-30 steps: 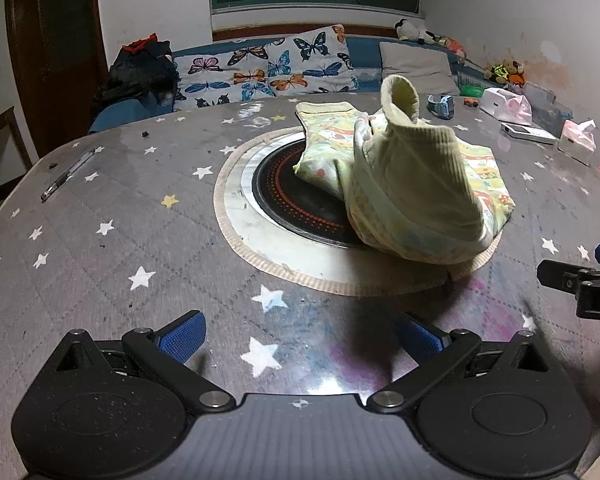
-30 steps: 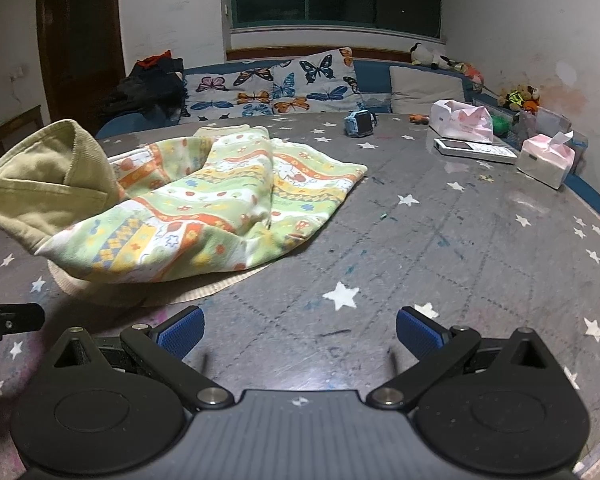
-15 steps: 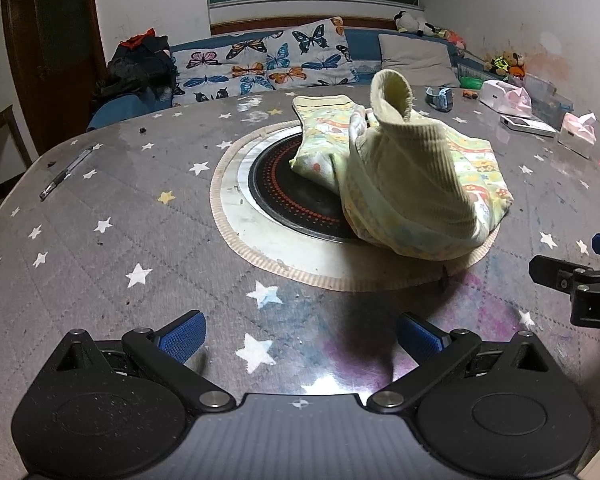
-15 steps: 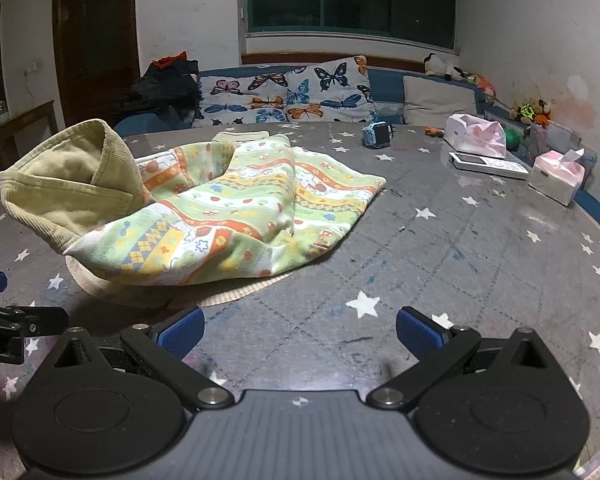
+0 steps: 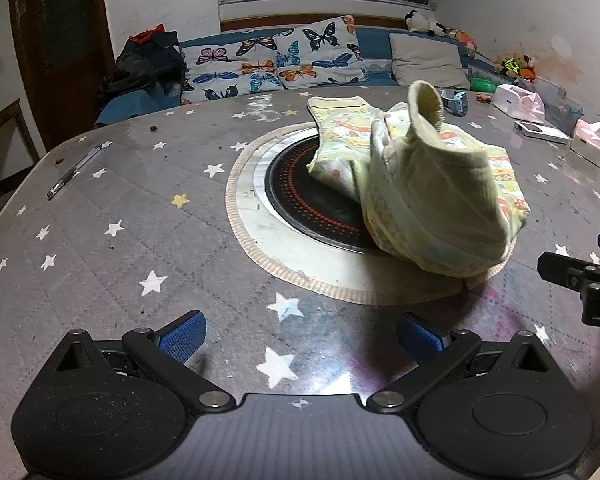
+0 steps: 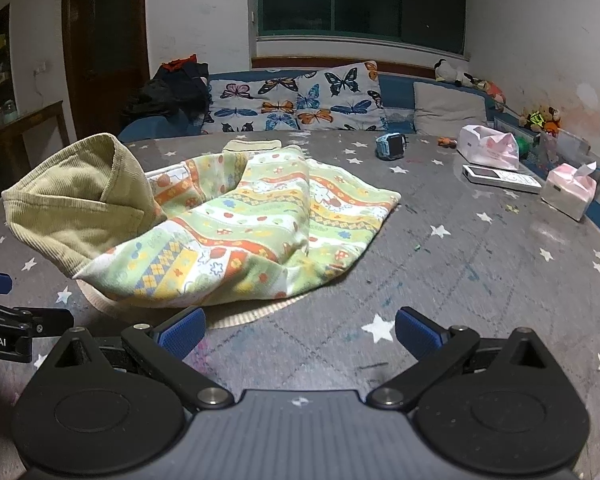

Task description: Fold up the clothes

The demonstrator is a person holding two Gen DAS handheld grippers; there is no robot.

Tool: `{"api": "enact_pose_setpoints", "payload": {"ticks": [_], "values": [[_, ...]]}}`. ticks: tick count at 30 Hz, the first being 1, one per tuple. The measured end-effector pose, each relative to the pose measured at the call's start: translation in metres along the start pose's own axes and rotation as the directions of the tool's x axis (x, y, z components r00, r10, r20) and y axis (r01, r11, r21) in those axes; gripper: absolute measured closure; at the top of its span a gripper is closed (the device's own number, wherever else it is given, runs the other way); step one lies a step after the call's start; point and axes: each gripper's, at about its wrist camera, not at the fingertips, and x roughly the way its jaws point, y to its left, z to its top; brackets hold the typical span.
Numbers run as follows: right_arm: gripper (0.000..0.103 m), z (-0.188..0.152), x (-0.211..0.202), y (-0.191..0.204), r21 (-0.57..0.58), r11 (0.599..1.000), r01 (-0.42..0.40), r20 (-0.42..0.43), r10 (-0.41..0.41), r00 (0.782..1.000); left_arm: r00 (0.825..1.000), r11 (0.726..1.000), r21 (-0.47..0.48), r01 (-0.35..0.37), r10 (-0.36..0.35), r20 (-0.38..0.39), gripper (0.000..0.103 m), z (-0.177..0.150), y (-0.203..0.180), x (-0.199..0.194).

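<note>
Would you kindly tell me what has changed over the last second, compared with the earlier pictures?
Both claws rose and tilted slightly, so each view now sits a little higher over the table; neither took hold of anything. The left claw and right claw stay open and empty. The crumpled garment lies unmoved on the round mat, still unfolded.
</note>
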Motion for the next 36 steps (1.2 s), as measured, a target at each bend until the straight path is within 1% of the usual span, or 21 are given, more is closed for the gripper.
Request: {"api": "enact_pose_setpoints", "payload": {"ticks": [11, 16, 21, 24, 25, 27, 28, 32, 36], "values": [[0.003, 0.009, 0.006, 0.002, -0.003, 1.000, -0.006, 0.002, 0.006, 1.000, 1.000, 1.000, -0.010, -0.019, 0.019, 0.007, 0.000, 0.010, 0.011, 0.002], [0.004, 0.014, 0.010, 0.004, -0.018, 1.000, -0.013, 0.000, 0.013, 1.000, 0.997, 0.997, -0.026, -0.072, 0.073, 0.032, 0.000, 0.025, 0.026, 0.002], [0.006, 0.025, 0.016, 0.004, -0.029, 0.999, -0.033, -0.004, 0.033, 0.999, 0.990, 0.991, -0.044, -0.128, 0.130, 0.059, 0.000, 0.041, 0.042, 0.002], [0.008, 0.037, 0.025, 0.003, -0.038, 0.998, -0.041, -0.003, 0.041, 0.999, 0.983, 0.986, -0.075, -0.150, 0.156, 0.093, 0.000, 0.060, 0.053, -0.002], [0.010, 0.041, 0.029, 0.003, -0.041, 0.998, -0.043, -0.002, 0.043, 0.999, 0.983, 0.986, -0.083, -0.144, 0.152, 0.106, 0.000, 0.067, 0.055, -0.003], [0.012, 0.050, 0.035, 0.002, -0.047, 0.998, -0.047, -0.001, 0.047, 0.999, 0.983, 0.989, -0.093, -0.117, 0.128, 0.134, 0.000, 0.082, 0.057, -0.006], [0.014, 0.054, 0.039, 0.002, -0.050, 0.998, -0.049, 0.000, 0.049, 0.999, 0.984, 0.991, -0.092, -0.093, 0.106, 0.146, 0.000, 0.090, 0.056, -0.007], [0.019, 0.072, 0.052, 0.000, -0.063, 0.996, -0.056, 0.003, 0.056, 0.998, 0.985, 0.998, -0.053, 0.031, -0.021, 0.172, 0.001, 0.121, 0.042, -0.002], [0.022, 0.086, 0.070, -0.003, -0.067, 0.996, -0.065, -0.004, 0.065, 0.998, 0.979, 0.991, 0.015, 0.134, -0.134, 0.152, 0.004, 0.150, 0.017, 0.015]]}}
